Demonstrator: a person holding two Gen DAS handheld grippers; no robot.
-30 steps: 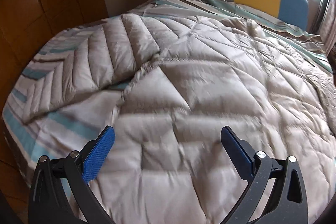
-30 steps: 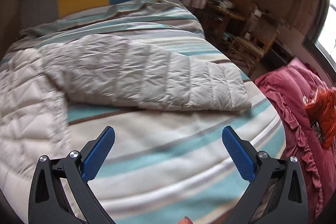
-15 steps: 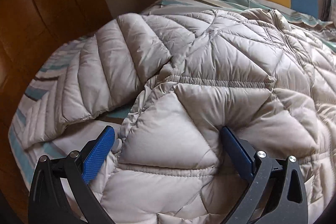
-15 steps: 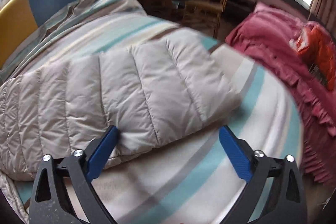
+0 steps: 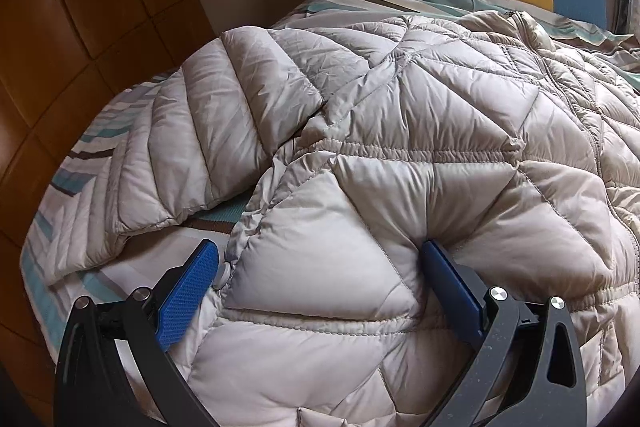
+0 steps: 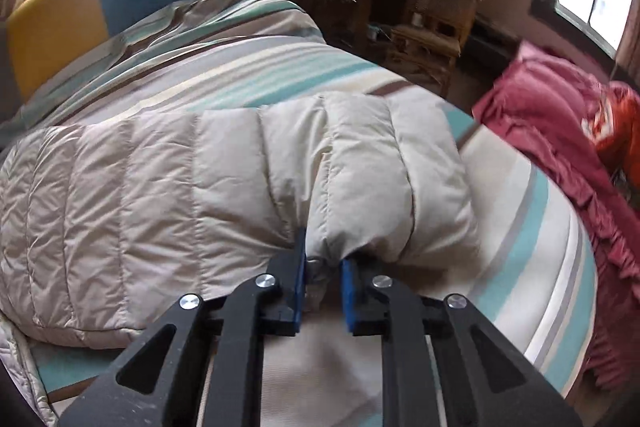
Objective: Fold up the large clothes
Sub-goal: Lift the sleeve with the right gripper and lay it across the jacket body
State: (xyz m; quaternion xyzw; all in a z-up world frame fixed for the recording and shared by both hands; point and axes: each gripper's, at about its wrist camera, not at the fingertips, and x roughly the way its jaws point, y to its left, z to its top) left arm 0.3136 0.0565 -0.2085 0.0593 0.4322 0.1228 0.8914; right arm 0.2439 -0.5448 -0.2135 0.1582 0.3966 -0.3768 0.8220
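Gripping the cuff end of the beige quilted down jacket's sleeve (image 6: 280, 179), the right gripper (image 6: 323, 283) is clenched, sleeve running toward ten o'clock across the striped bed (image 6: 520, 227); left gripper (image 5: 320, 267) straddles the jacket body, jaws apart.

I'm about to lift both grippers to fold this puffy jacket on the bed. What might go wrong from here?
1. The right gripper is shut on only a small pinch of the sleeve near its cuff; the slick fabric may slip out.
2. The left gripper stands open, pressed into the jacket body near its edge; lifting now would raise one side only.
3. Closing there may catch just one layer.
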